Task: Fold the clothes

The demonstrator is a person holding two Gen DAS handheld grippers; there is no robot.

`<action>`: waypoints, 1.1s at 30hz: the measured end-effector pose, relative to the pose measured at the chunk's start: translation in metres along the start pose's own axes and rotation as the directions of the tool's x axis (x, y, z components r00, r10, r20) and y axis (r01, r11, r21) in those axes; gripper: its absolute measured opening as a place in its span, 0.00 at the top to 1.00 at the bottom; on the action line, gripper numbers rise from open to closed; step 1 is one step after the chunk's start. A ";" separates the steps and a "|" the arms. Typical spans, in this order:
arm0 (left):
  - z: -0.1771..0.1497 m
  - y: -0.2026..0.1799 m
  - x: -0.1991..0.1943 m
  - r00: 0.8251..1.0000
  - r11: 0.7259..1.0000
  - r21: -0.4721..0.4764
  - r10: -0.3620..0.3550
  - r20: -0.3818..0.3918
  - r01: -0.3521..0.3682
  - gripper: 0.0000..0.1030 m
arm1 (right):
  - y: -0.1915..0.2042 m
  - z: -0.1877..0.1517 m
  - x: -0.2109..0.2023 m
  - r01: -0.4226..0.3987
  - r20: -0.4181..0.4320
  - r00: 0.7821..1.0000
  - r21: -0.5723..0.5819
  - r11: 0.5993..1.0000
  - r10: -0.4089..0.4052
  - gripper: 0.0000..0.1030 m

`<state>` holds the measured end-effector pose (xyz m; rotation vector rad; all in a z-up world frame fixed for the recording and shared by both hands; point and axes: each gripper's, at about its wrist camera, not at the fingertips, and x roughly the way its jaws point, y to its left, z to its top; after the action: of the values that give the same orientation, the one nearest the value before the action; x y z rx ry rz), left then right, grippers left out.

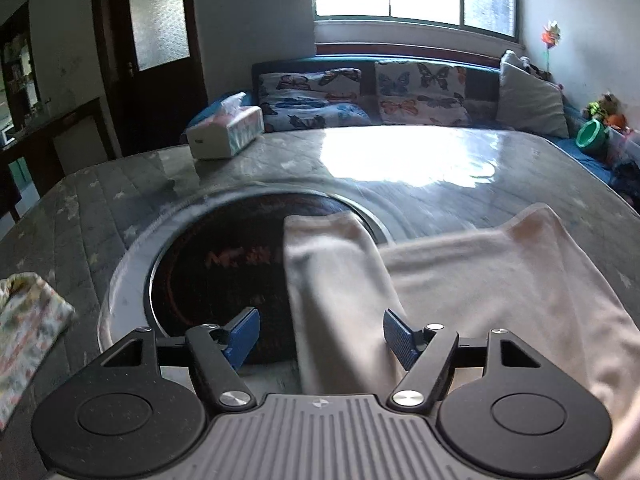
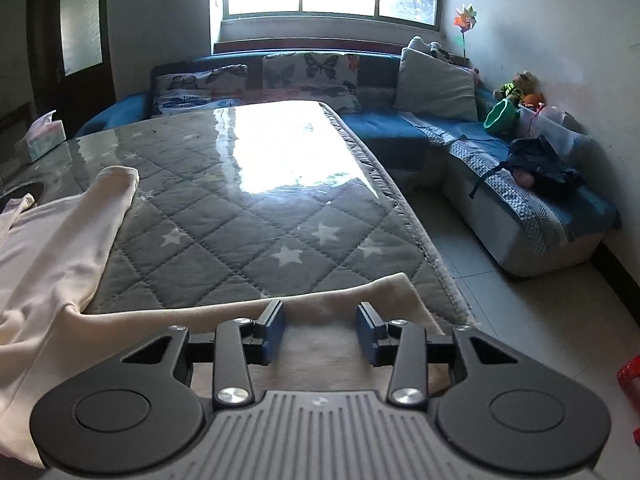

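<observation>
Cream knit garment (image 1: pixel 500 280) lies spread on a quilted table (image 2: pixel 280 220), one sleeve each under the left gripper (image 1: pixel 320 334) and right gripper (image 2: pixel 320 330), both parted, pads clear of cloth. It looks light, limp and best pinched at cuffs or hem. One floral cloth (image 1: pixel 28 320) and one tissue box (image 1: pixel 226 130) sit apart.

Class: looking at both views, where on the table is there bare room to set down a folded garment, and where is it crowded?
Free: the quilted cover between the pale garment and the table's right edge, up to the window glare. Also a strip between the tissue box and the dark round inset. Crowded: the near edge, where the garment lies under both tools, and the floral cloth at left.
</observation>
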<state>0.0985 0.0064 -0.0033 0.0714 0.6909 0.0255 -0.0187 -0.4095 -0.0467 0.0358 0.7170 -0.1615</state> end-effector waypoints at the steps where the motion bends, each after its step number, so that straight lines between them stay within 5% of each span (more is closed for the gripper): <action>1: 0.005 0.001 0.006 1.000 1.000 0.003 0.012 0.005 -0.012 0.31 | 0.000 0.000 0.001 0.001 -0.002 1.000 -0.003 1.000 -0.001 0.60; 11: 0.056 0.013 0.075 0.999 0.999 -0.013 0.050 0.000 -0.050 0.31 | -0.003 0.001 0.001 0.015 -0.010 1.000 0.023 1.000 -0.015 0.55; 20: 0.059 0.031 0.118 0.997 0.997 -0.081 0.000 -0.077 -0.006 0.34 | -0.006 0.002 0.002 0.017 -0.018 1.000 0.034 0.999 -0.016 0.49; 23: 0.058 0.032 0.121 0.997 0.996 -0.091 -0.031 -0.068 0.024 0.42 | -0.006 0.001 0.003 0.019 -0.017 1.000 0.035 0.999 -0.019 0.48; 30: 0.055 0.032 0.116 0.996 0.988 -0.129 -0.084 -0.031 0.079 0.88 | -0.004 0.001 0.004 0.028 -0.011 1.000 0.031 0.999 -0.027 0.46; 33: 0.053 0.036 0.110 0.997 0.986 -0.154 -0.073 -0.017 0.070 0.91 | -0.005 0.001 0.004 0.029 -0.007 1.000 0.036 0.999 -0.029 0.45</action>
<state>0.2173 0.0447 -0.0298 -0.1017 0.7114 0.0107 -0.0158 -0.4146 -0.0489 0.0599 0.7215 -0.2023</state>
